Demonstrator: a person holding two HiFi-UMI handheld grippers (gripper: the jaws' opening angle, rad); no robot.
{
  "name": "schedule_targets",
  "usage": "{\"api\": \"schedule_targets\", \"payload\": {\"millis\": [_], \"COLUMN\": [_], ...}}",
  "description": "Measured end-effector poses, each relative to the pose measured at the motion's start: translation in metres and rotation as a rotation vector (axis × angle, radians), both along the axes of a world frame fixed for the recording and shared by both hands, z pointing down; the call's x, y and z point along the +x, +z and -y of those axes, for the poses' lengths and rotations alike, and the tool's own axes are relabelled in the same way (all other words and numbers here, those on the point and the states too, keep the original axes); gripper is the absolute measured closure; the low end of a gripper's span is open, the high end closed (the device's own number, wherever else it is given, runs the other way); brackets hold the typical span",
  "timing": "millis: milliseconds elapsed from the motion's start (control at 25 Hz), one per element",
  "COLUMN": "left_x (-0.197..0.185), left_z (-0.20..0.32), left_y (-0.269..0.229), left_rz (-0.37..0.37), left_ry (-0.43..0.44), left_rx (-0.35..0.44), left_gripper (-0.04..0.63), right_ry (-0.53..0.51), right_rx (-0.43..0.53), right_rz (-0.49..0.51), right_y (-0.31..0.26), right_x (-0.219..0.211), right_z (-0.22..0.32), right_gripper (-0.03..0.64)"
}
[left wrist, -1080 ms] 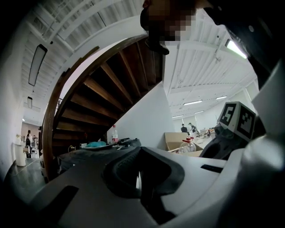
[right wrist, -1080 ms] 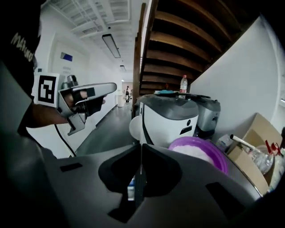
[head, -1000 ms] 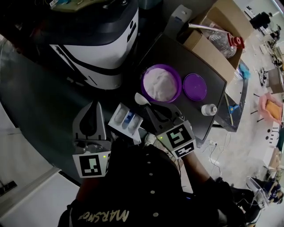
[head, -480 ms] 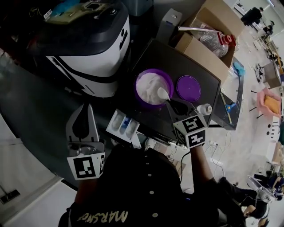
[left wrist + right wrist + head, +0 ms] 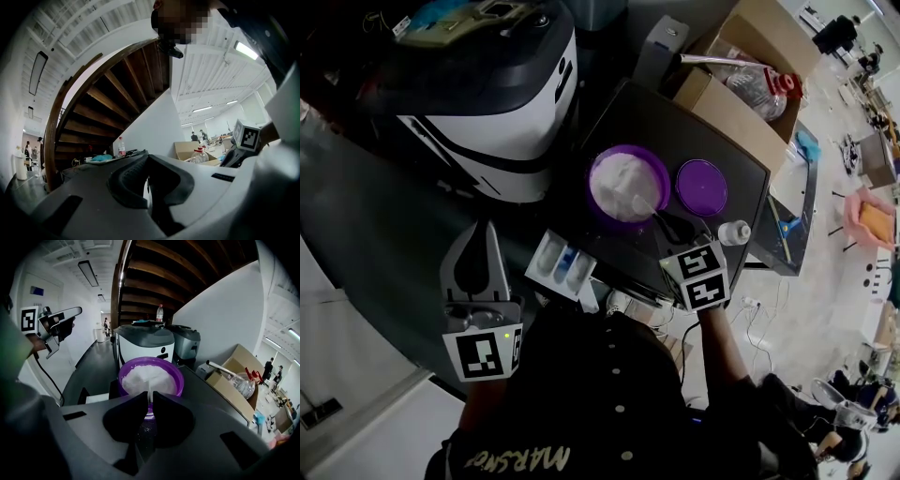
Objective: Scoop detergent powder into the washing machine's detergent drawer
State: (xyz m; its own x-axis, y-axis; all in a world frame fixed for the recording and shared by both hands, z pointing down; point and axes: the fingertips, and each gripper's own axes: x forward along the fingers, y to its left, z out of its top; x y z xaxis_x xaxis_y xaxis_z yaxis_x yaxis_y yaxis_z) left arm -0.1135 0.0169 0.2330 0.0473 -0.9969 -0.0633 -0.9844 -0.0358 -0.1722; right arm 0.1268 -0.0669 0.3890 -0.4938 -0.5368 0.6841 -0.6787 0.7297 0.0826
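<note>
The right gripper [image 5: 667, 223] is clenched on the thin white plastic handle of the scoop [image 5: 639, 200]. In the right gripper view its matte black pads [image 5: 129, 416] pinch that flat handle edge-on. The scoop's rounded head rests on the detergent powder [image 5: 619, 178], a white, fine-grained heap that fills most of a round purple plastic tub [image 5: 602, 208].

The tub stands on a smooth dark grey table [image 5: 727, 150]. Its flat, round purple lid [image 5: 701, 187] lies just beside it at 3 o'clock. A small white bottle [image 5: 736, 232] stands at the lid's 5 o'clock, near the table edge.

The detergent drawer [image 5: 562, 264] is a white rectangular plastic tray split into compartments, one of them blue. It sits at the tub's 7 o'clock, between the two grippers. The washing machine [image 5: 492, 112] has a rounded white shell and a glossy black top, and it stands at the tub's 10 o'clock.

The left gripper [image 5: 478, 239] is held at the drawer's 9 o'clock. Its ribbed black pads are clenched together with nothing between them, as the left gripper view shows.

An open brown cardboard box [image 5: 741, 89] at the table's 1 o'clock holds a clear plastic bottle [image 5: 759, 89] with a red cap.
</note>
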Motion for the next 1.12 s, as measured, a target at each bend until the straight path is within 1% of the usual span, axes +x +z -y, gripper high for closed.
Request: {"api": "schedule_targets", "payload": {"millis": [40,120,160,320,440,520,600,680,760,1120], "left_x": [-0.001,-0.001,-0.002,-0.002,-0.002,-0.002,-0.004,-0.006,-0.007,-0.010], "left_z": [0.000,0.001,0.001,0.002,0.003,0.004,0.004,0.003,0.003,0.002], "left_y": [0.001,0.002,0.003,0.003,0.002,0.000,-0.003,-0.008,-0.012,-0.039], "left_rz": [-0.001,-0.002,-0.003,-0.002,0.000,0.003,0.005,0.006,0.005,-0.006], "left_ry": [-0.002,-0.003,-0.004,-0.004,-0.004,-0.007,-0.011,-0.016,-0.020,-0.017], "left_rx": [-0.002,-0.007,-0.008,-0.009,-0.006,0.000,0.009,0.015,0.018,0.061], "left_gripper": [0.588,0.588,0.588,0.588,0.589,0.588,0.588,0.588,0.588,0.589], "right_ry": [-0.003,-0.010,-0.013,-0.017,-0.001,0.025,0.053,0.080,0.102,0.181], "right_rx": [-0.005,-0.020,-0.025,-0.016,0.013,0.048,0.082,0.119,0.163,0.422], "right_rz": [0.008,0.014,0.013,0.012,0.047,0.102,0.183,0.279,0.354,0.531], "right_y": [0.000,0.001,0.002,0.001,-0.009,-0.021,-0.038,-0.057,-0.076,-0.158], "right_x": [-0.001,-0.003,-0.003,-0.003,-0.001,0.002,0.006,0.012,0.020,0.053], "right_z": [0.000,0.000,-0.001,-0.001,0.002,0.006,0.010,0.013,0.017,0.019], "right_gripper": [0.576,0.499,0.488,0.488,0.493,0.563,0.576,0.581,0.583,0.584]}}
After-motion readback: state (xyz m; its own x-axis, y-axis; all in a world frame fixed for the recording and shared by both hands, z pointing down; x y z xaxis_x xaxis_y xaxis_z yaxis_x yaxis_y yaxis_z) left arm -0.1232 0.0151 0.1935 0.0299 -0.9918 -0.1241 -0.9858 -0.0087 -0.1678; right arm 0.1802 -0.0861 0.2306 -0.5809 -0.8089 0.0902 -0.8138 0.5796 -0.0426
